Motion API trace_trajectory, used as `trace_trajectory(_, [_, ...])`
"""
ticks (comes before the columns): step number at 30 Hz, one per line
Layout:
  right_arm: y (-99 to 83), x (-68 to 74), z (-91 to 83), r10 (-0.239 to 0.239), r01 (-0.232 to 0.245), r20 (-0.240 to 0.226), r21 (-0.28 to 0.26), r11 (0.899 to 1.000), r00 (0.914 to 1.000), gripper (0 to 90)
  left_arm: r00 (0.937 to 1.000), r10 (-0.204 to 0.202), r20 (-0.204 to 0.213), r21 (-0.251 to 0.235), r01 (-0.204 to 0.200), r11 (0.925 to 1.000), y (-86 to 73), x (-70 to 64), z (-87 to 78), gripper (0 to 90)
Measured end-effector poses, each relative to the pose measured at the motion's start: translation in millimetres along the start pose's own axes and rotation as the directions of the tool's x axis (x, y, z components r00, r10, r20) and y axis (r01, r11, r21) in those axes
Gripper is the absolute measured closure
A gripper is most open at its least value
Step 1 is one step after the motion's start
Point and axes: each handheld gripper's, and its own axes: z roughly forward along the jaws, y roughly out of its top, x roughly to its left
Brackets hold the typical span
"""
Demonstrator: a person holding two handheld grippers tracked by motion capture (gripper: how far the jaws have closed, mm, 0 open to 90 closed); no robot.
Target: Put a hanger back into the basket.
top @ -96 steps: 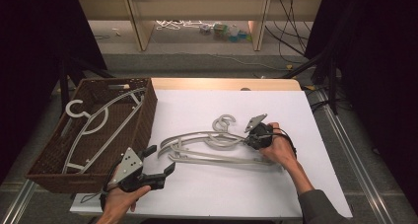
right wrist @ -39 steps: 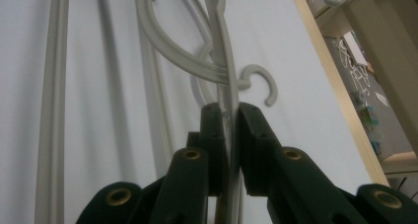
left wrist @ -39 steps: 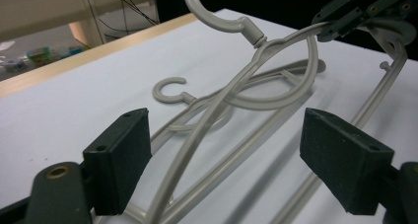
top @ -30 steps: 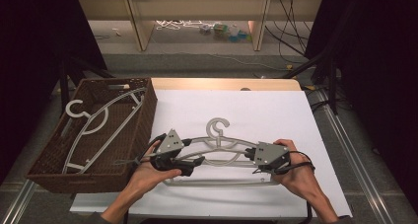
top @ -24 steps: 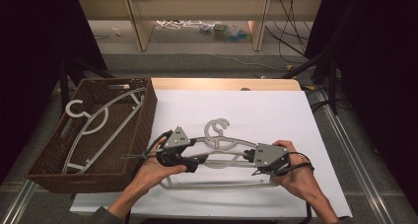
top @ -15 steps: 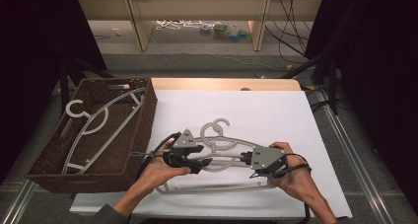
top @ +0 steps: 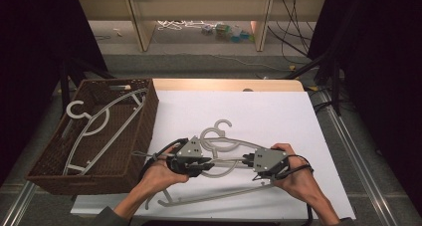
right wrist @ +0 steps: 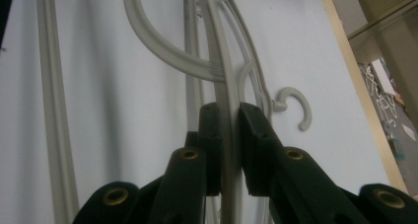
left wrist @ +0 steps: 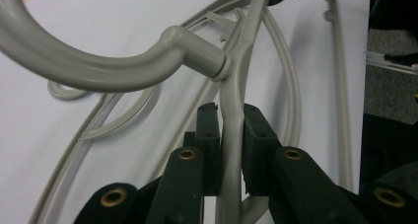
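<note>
No text, label, brand, number or sign can be read anywhere in these views. The grey hangers [top: 226,151], the wicker basket [top: 144,121] and the white table sheet [top: 278,116] carry no visible markings, and the small items on the floor beyond the table are too blurred to show any lettering.

I am holding a pale grey plastic hanger [top: 225,159] just right of the wicker basket [top: 144,116], one arm in each claw, its hook [left wrist: 98,66] pointing basketward. It is probably hovering above a second hanger [top: 224,193] lying flat beneath it.
</note>
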Motion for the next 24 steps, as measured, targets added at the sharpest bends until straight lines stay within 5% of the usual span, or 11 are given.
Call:
trace_trajectory(5, [-3.3,0.0,2.4,0.029,-0.029,-0.003,-0.007,1.0,0.9996,79.3,1.0,0.003,0.008,0.007,-0.003,1.0,-0.7,-0.1,-2.0,81.8])
trace_trajectory(6, [-3.2,-1.2,2.8,0.023,-0.023,0.001,-0.01,1.0,0.9997,78.7,0.9995,-0.023,0.022,-0.001,0.023,0.9997,-1.0,0.6,-2.4,81.8])
trace_trajectory(9, [-2.8,-0.4,1.5,0.147,-0.145,0.023,-0.056,0.988,0.9889,69.5,0.9964,-0.081,0.025,-0.028,0.081,0.9963,-3.7,7.3,-6.7,82.0])
trace_trajectory(12, [-5.6,-6.1,-2.8,0.273,-0.262,0.086,-0.12,0.958,0.9583,52.8,0.9938,-0.111,-0.007,-0.038,0.111,0.9931,-6.5,14.7,-13.8,82.1])
trace_trajectory(15, [-8.1,-9.6,-9.8,0.384,-0.354,0.123,-0.211,0.911,0.9149,43.0,0.9892,-0.146,-0.01,-0.062,0.146,0.9874,-9.8,20.6,-21.6,82.0])
trace_trajectory(20, [-14.1,-12.2,-20.4,0.51,-0.449,0.141,-0.318,0.835,0.8486,34.8,0.9808,-0.19,-0.041,-0.084,0.186,0.9788,-14.6,27.8,-37.0,82.0])
trace_trajectory(24, [-20.7,-7.6,-23.1,0.56,-0.477,0.167,-0.365,0.8,0.8113,32.8,0.9696,-0.242,-0.039,-0.125,0.235,0.9638,-18.4,35.8,-46.6,82.0])
